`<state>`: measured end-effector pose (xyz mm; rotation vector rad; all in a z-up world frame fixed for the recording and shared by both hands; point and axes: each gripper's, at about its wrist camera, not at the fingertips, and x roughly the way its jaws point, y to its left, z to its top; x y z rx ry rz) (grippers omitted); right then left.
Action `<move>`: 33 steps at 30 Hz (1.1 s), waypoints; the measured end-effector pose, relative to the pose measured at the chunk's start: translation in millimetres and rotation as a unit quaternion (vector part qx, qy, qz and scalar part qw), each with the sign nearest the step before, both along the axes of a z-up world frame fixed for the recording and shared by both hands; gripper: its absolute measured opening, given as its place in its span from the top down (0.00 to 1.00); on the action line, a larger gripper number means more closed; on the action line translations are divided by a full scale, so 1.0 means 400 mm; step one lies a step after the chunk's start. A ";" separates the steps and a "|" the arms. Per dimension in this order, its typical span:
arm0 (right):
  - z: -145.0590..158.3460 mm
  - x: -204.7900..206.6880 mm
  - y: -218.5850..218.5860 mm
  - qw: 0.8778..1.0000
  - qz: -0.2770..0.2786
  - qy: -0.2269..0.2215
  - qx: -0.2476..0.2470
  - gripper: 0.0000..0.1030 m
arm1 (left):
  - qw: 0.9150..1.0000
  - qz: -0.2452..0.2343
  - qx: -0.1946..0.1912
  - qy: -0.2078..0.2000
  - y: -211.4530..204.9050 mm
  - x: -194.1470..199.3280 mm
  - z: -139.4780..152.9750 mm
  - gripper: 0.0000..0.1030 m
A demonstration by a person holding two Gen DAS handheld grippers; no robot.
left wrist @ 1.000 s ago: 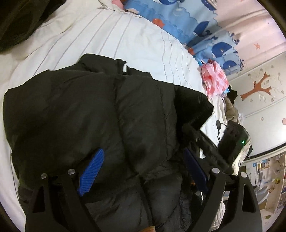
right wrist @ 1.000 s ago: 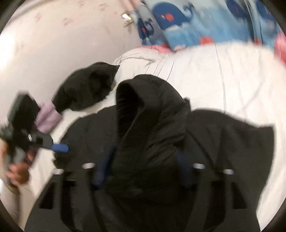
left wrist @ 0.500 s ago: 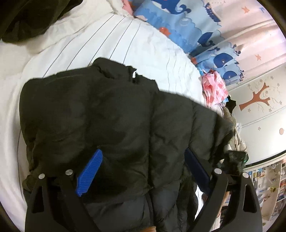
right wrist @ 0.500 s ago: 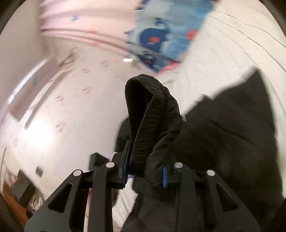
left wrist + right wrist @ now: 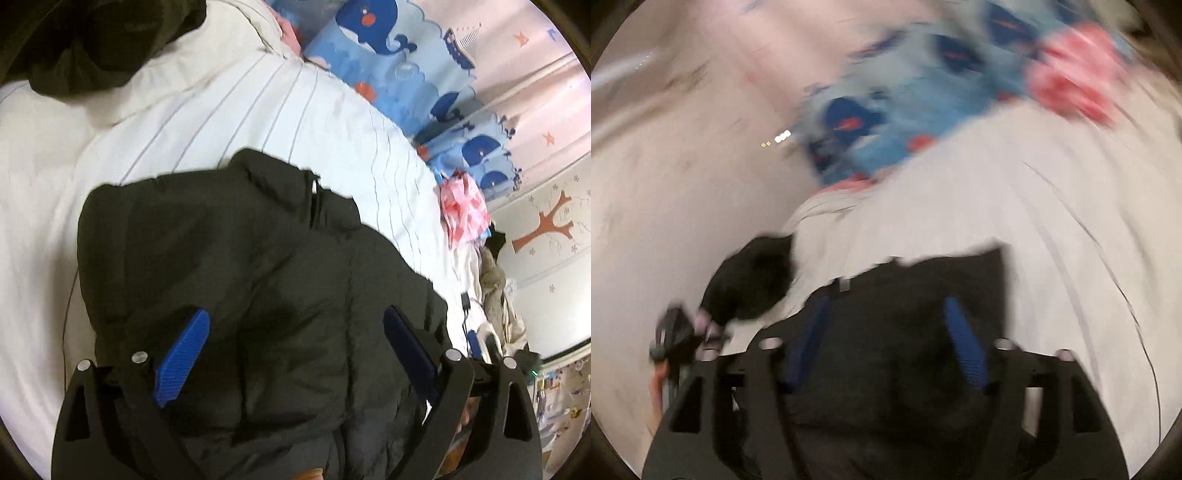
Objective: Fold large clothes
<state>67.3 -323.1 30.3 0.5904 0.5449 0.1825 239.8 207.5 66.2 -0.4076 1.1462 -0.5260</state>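
A black puffer jacket (image 5: 258, 280) lies folded on a white striped bed sheet (image 5: 229, 122); its collar and zipper point toward the far side. My left gripper (image 5: 295, 339) is open, its blue pads spread wide just above the jacket's near part, holding nothing. In the blurred right wrist view the jacket (image 5: 923, 291) lies flat under my right gripper (image 5: 890, 336), whose blue pads stand apart and open with no cloth between them. The left gripper and hand (image 5: 676, 343) show at the lower left there.
Another dark garment (image 5: 99, 40) lies at the far left of the bed. A blue whale-print quilt (image 5: 399, 62) and a pink cloth (image 5: 465, 206) sit at the bed's far edge. A thin cable (image 5: 1123, 295) runs over the sheet on the right.
My right gripper has let go of the jacket's sleeve cuff, opened and swung back down over the jacket. The sleeve now lies folded across it. My left gripper stayed open, drifting slightly.
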 end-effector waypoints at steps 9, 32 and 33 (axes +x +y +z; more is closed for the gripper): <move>-0.291 0.124 -0.054 0.981 -0.004 0.193 0.013 0.93 | 0.999 0.004 -0.032 0.043 -0.009 0.084 -0.159 0.11; -0.218 0.134 0.040 0.956 -0.009 0.180 -0.232 0.22 | 0.996 0.040 -0.080 0.000 0.097 0.042 -0.115 0.07; -0.200 0.114 0.054 0.955 -0.011 0.164 -0.249 0.22 | 0.997 0.038 -0.064 -0.016 0.106 0.033 -0.103 0.07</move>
